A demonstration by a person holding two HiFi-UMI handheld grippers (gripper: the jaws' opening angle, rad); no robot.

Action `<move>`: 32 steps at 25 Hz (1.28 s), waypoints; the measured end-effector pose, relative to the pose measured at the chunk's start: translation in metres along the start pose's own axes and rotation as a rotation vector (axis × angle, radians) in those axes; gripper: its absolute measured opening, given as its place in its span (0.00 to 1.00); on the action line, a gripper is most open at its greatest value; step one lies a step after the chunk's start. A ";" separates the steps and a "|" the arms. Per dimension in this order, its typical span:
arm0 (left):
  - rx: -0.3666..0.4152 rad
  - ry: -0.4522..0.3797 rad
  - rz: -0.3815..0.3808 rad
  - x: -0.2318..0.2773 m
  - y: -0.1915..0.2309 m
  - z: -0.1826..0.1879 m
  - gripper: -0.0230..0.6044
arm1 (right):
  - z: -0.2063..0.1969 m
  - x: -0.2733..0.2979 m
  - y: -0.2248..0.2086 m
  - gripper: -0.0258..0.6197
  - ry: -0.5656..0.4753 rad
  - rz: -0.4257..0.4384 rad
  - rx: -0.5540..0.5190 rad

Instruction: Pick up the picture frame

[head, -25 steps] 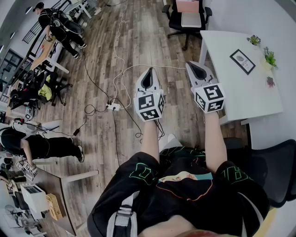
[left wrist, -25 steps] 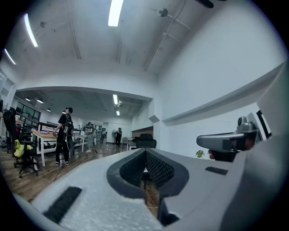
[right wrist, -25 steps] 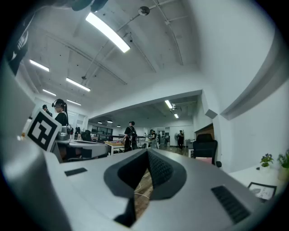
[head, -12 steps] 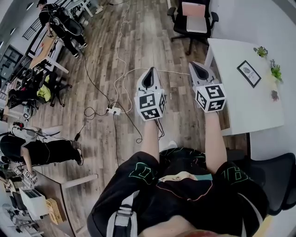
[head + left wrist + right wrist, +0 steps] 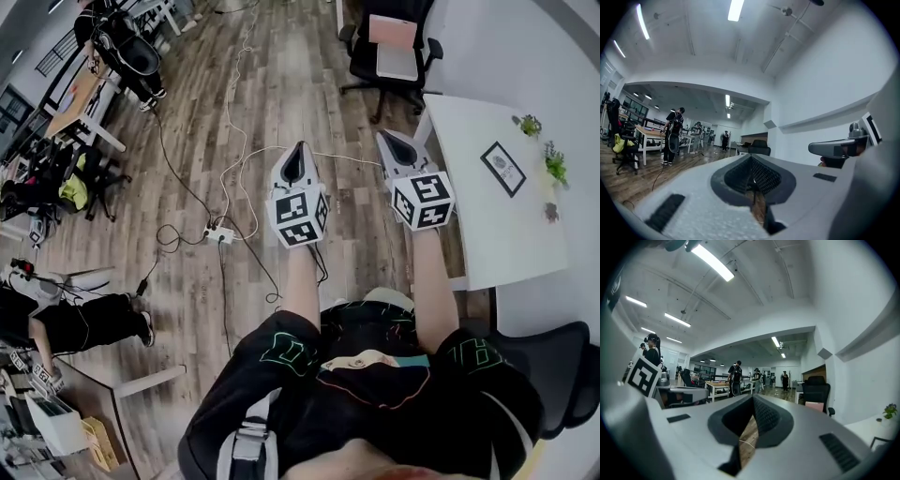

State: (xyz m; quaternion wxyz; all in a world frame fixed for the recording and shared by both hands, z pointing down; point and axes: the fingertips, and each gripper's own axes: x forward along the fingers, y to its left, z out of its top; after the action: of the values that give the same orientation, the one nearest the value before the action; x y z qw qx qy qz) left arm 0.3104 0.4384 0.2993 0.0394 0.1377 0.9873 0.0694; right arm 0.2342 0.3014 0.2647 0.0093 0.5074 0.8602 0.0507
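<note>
Office floor [image 5: 244,94] of grey-brown planks, cables trailing over it; white table [image 5: 487,234] against the wall at the right of the head view; black chair [image 5: 359,58] past its far end

Item 1, frame [image 5: 503,168]: dark-edged rectangle with a pale middle. It sits on the table toward the wall side, between two small plants [image 5: 530,124]. In the head view its long axis runs on a slant, upper left to lower right. Whether it lies flat or stands propped cannot be told.

Item 2, left gripper [image 5: 298,150]: held level over the floor, pointing away from the person. Jaws together, nothing between them; only floor shows through the notch.

Item 3, right gripper [image 5: 392,141]: held level beside the left one and pointing the same way, near the table's near corner. Jaws together, nothing held.

Relation: the frame lies to the right of both grippers, off the right gripper's flank rather than ahead of its tips, with bare tabletop between. The right gripper is the nearer. The left is well apart from the frame, with the right gripper between it and the table.

Judgement: pick-up not yet begun. The next move probably falls to the right gripper, which needs to swing right over the table, open its jaws, and line them across the frame's short side
</note>
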 end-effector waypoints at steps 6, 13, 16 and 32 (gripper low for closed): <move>-0.026 0.006 0.005 0.012 0.022 -0.006 0.05 | -0.006 0.020 0.000 0.05 0.023 -0.015 0.007; -0.051 0.015 0.014 0.037 0.040 -0.019 0.05 | -0.018 0.047 -0.018 0.05 0.050 -0.042 0.010; -0.050 0.013 0.017 0.050 0.043 -0.023 0.05 | -0.020 0.061 -0.027 0.05 0.046 -0.036 0.011; -0.049 0.022 0.076 0.176 0.070 -0.033 0.05 | -0.039 0.176 -0.107 0.05 0.067 0.022 0.037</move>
State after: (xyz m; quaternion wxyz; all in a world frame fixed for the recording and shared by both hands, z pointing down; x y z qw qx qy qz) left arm 0.1569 0.5496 0.3316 0.0293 0.1734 0.9797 0.0965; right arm 0.0533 0.4009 0.2992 -0.0295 0.5150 0.8551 0.0516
